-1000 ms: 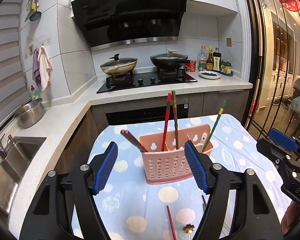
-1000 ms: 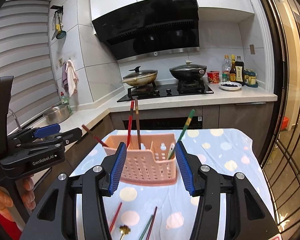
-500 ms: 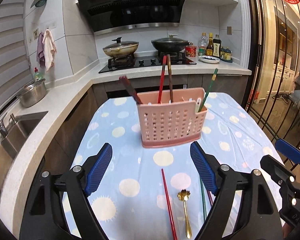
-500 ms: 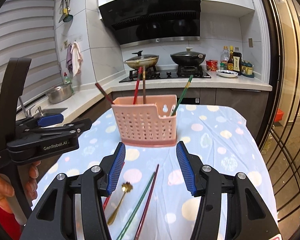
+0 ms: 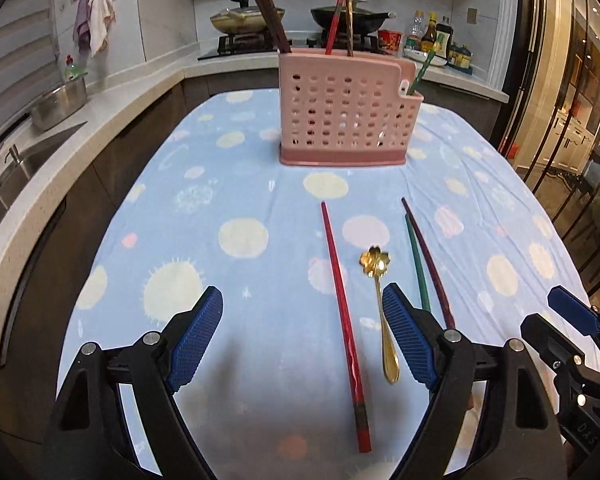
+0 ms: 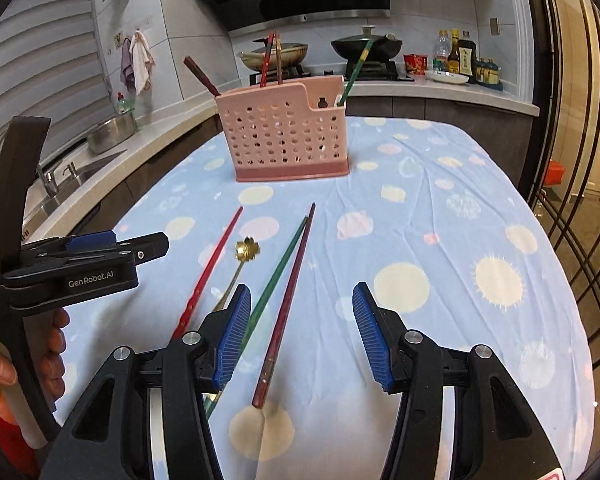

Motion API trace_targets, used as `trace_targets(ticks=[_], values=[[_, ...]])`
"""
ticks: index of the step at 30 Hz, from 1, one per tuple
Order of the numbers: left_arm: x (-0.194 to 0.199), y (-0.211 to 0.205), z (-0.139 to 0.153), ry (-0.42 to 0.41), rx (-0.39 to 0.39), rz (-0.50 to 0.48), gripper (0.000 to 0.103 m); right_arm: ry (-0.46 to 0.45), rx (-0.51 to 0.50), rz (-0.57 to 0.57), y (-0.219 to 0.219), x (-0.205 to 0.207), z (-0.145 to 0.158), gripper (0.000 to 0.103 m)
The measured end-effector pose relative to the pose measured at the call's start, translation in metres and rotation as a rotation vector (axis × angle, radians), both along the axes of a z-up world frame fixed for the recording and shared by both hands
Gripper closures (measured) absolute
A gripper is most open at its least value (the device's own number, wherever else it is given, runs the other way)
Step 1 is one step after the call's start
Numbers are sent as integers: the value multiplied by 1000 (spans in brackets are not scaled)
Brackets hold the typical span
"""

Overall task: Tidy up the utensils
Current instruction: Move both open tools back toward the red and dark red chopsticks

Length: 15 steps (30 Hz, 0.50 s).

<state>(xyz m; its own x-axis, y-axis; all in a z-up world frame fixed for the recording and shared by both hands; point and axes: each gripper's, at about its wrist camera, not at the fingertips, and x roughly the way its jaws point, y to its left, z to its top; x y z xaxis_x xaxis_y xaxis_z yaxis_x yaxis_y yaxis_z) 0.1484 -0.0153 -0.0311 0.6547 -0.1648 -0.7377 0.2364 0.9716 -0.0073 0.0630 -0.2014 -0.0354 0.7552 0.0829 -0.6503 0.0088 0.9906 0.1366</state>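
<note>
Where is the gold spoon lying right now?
The gold spoon lies flat on the blue tablecloth, between the red chopstick and the green chopstick, in front of the pink holder.

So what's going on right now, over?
Both grippers open, empty, left gripper, right gripper. Three chopsticks and gold spoon on cloth. Pink caddy ahead. Nothing blocking.

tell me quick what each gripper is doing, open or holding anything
Left gripper: open, holding nothing, above the cloth beside the red chopstick.
Right gripper: open, holding nothing, over the dark red chopstick.
</note>
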Motion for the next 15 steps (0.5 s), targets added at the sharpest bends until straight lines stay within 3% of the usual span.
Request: trace_targets(ticks=[10, 13, 15], values=[[-30, -5, -38, 80, 56, -36, 25, 89, 15, -2, 9, -14, -39, 51], [-34, -7, -46, 107, 57, -41, 17, 101, 15, 3, 13, -16, -44, 51], [-34, -5, -51, 123, 53, -34, 16, 109, 14, 7, 15, -16, -47, 51]])
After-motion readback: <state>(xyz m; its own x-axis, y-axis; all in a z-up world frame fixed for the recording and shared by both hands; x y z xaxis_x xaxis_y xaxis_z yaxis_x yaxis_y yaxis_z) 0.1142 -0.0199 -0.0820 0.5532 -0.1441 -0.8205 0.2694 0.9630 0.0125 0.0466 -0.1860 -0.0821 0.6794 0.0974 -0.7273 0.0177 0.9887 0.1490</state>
